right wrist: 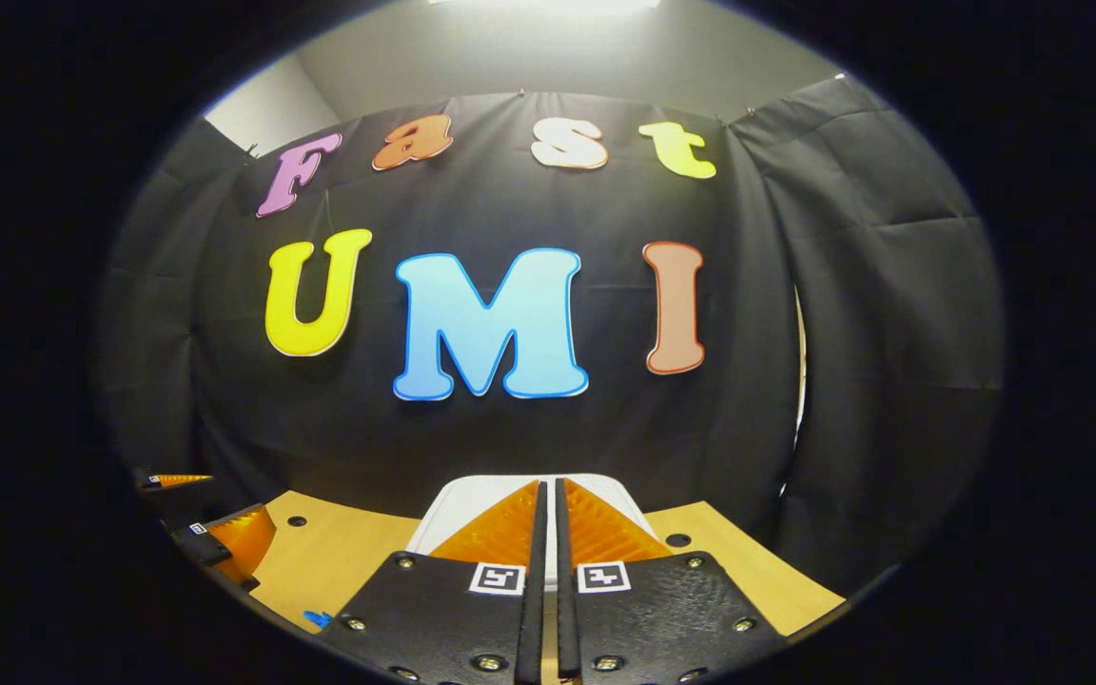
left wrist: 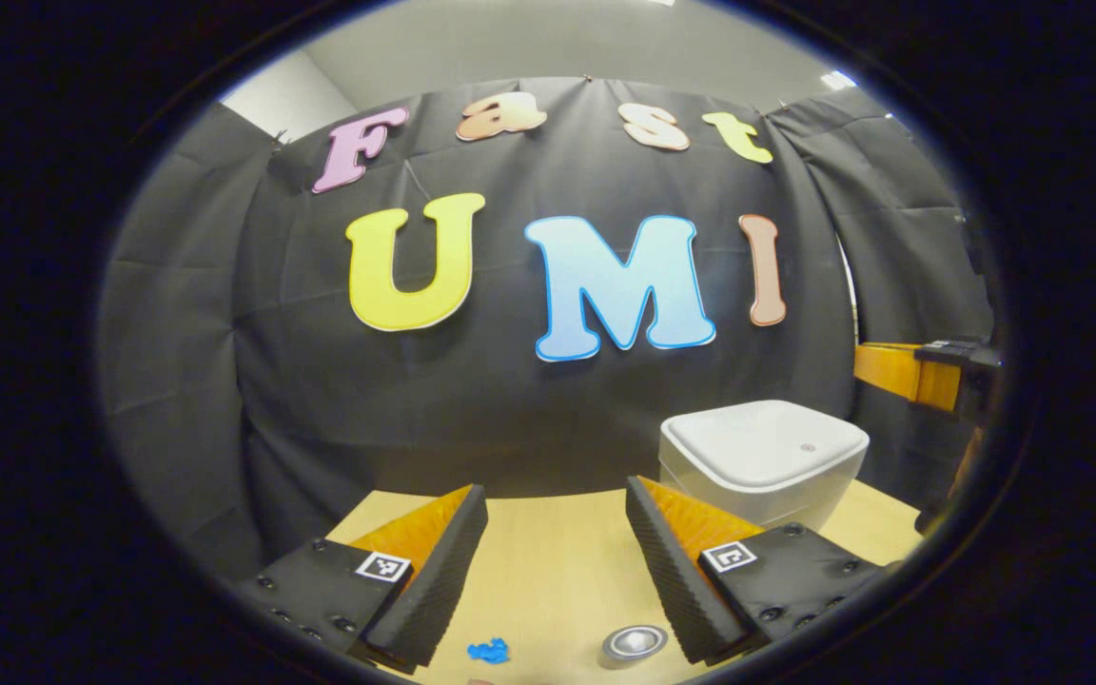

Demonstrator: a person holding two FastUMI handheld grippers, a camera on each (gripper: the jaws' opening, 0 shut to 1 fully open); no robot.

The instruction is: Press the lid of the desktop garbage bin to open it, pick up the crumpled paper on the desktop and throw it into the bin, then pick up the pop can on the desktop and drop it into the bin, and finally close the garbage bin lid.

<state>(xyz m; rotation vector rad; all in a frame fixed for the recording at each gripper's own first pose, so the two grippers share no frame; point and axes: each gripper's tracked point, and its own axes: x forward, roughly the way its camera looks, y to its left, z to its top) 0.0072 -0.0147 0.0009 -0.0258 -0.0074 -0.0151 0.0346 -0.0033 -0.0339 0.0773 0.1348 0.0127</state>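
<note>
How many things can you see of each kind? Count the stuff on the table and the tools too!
Bins: 1, the white bin, lid down.
Cans: 1, the pop can.
Crumpled papers: 1, the blue paper.
Tools: 2, the left tool, open, and the right tool, shut and holding nothing.
Total: 5
</note>
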